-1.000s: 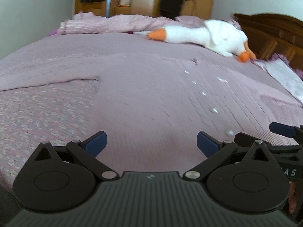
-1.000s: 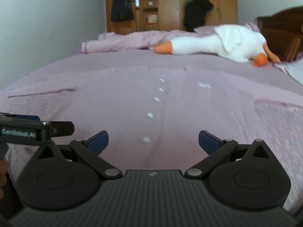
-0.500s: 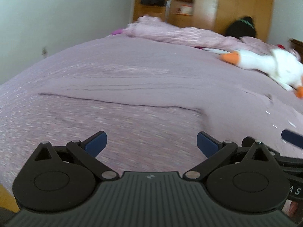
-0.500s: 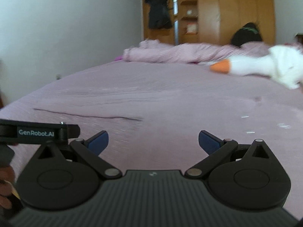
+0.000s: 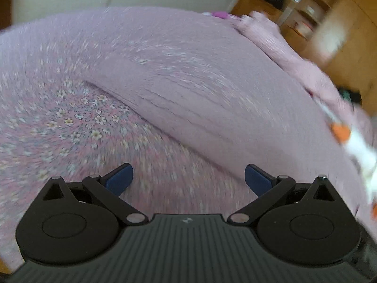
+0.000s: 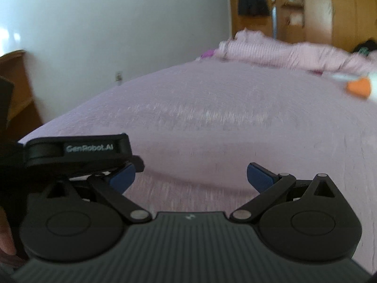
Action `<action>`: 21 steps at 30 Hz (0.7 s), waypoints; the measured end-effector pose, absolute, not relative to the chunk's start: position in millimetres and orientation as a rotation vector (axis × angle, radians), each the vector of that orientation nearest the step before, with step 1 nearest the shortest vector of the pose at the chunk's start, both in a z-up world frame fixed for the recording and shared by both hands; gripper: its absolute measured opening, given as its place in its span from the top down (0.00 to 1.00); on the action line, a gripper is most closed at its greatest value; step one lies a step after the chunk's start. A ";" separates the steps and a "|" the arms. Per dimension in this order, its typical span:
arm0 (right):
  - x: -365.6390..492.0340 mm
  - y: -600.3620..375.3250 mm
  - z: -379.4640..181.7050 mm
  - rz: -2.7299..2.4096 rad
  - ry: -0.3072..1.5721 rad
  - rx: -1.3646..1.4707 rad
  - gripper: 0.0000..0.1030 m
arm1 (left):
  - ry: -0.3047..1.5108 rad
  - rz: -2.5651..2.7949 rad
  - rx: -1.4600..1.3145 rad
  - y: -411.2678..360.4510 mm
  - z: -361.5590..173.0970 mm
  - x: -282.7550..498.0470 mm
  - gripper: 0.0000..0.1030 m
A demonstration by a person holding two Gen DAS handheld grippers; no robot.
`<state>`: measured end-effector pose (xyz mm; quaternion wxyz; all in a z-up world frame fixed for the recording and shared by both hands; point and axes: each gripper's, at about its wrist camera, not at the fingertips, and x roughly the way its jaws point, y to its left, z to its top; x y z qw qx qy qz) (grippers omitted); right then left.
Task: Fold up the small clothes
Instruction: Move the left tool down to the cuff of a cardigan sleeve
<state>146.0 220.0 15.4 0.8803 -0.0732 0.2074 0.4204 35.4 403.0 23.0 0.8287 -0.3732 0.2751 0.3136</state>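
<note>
A lilac knitted garment (image 5: 193, 89) lies spread flat on the floral pink bedsheet (image 5: 77, 127); one long sleeve edge runs diagonally through the left wrist view. My left gripper (image 5: 187, 179) hovers open over the sheet just beside that sleeve edge, nothing between its blue pads. In the right wrist view the same garment (image 6: 223, 122) fills the bed, and my right gripper (image 6: 190, 176) is open above it. The left gripper's black body (image 6: 77, 148) shows at the right view's left side, in front of the right gripper's left pad. Both views are motion-blurred.
A white plush goose with orange beak and feet (image 5: 353, 141) lies at the right, also in the right wrist view as the goose (image 6: 360, 85). A bunched pink blanket (image 6: 282, 52) lies at the bed's far end. Behind it a wooden wardrobe (image 6: 318, 7); a wooden stand (image 6: 14, 89) at left.
Both grippers have swung left across the bed, from the garment's buttoned middle toward its left sleeve. The left view now tilts and sits closer to the sheet. Both stay open.
</note>
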 end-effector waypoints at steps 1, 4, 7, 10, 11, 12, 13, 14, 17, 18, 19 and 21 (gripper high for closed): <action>145.9 221.2 16.4 0.867 0.403 -0.132 0.00 | 0.574 0.672 -0.832 415.2 20.2 38.9 0.00; 152.4 232.0 19.5 0.868 0.395 -0.051 0.00 | 0.526 0.676 -0.888 446.9 17.0 48.1 0.00; 159.4 241.1 17.7 0.894 0.418 -0.006 0.00 | 0.466 0.666 -0.948 471.9 11.7 48.2 0.00; 160.4 251.3 14.0 0.899 0.390 -0.026 0.00 | 0.380 0.622 -1.027 494.7 6.0 39.8 0.00; 164.0 254.1 12.6 0.899 0.382 -0.033 0.00 | 0.353 0.604 -1.048 504.3 3.8 38.3 0.00; 162.8 254.5 11.8 0.900 0.379 -0.037 0.00 | 0.326 0.589 -1.070 513.4 1.6 36.5 0.00; 164.2 257.4 11.3 0.903 0.383 -0.042 0.00 | 0.298 0.580 -1.096 520.0 0.2 33.9 0.00; 166.8 261.4 10.5 0.907 0.391 -0.045 0.00 | 0.266 0.576 -1.121 525.1 -0.9 31.4 0.00; 175.0 267.6 10.8 0.922 0.410 -0.023 0.00 | 0.208 0.567 -1.117 530.8 -3.1 26.6 0.00; 175.5 268.0 11.8 0.917 0.414 -0.015 0.00 | 0.195 0.577 -1.095 531.4 -3.0 26.9 0.00; 177.9 269.3 12.2 0.915 0.421 -0.008 0.00 | 0.189 0.586 -1.068 530.3 -2.3 27.7 0.00; 178.4 270.3 12.6 0.920 0.429 0.001 0.00 | 0.192 0.604 -1.016 523.5 -0.4 30.2 0.00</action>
